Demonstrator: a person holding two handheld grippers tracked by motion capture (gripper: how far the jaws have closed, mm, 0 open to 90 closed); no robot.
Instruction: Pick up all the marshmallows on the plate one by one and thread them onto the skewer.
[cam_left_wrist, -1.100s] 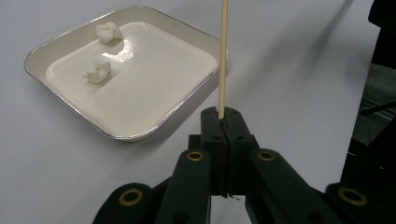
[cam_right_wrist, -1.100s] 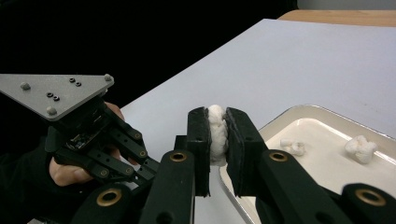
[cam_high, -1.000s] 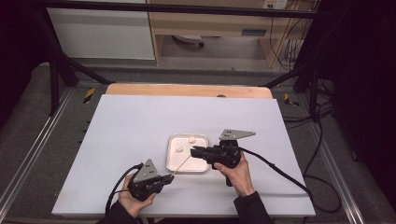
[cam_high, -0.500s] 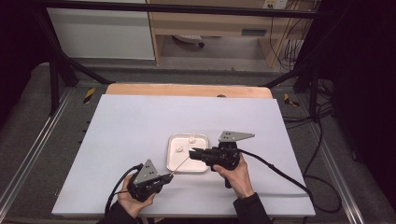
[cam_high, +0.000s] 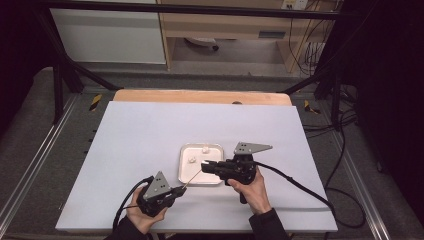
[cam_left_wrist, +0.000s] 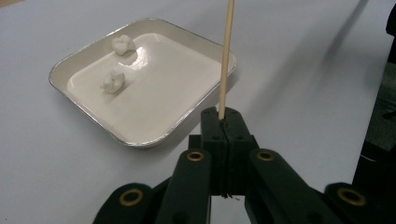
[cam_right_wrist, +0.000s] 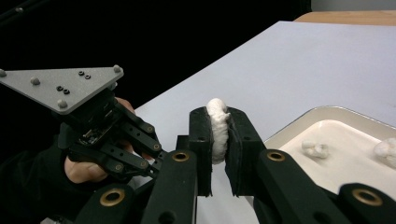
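A matte white worktop (cam_high: 150, 140) carries a glossy square cream tray (cam_left_wrist: 93, 126). Just beside the tray, the left tongs (cam_left_wrist: 223, 122) clamp a thin wooden skewer (cam_left_wrist: 226, 60). Over the tray's near edge, the right tongs (cam_right_wrist: 219, 135) clamp a soft white marshmallow (cam_right_wrist: 217, 126).

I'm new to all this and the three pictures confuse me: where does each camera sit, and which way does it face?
High view: above the person's side, looking forward and down on the table; both hands show with the left gripper and right gripper.
Left gripper view: rides that gripper, looking along shut jaws holding a wooden skewer.
Right gripper view: rides that gripper, whose jaws squeeze a white piece; the other hand shows.
Shared: the tray with two white pieces.
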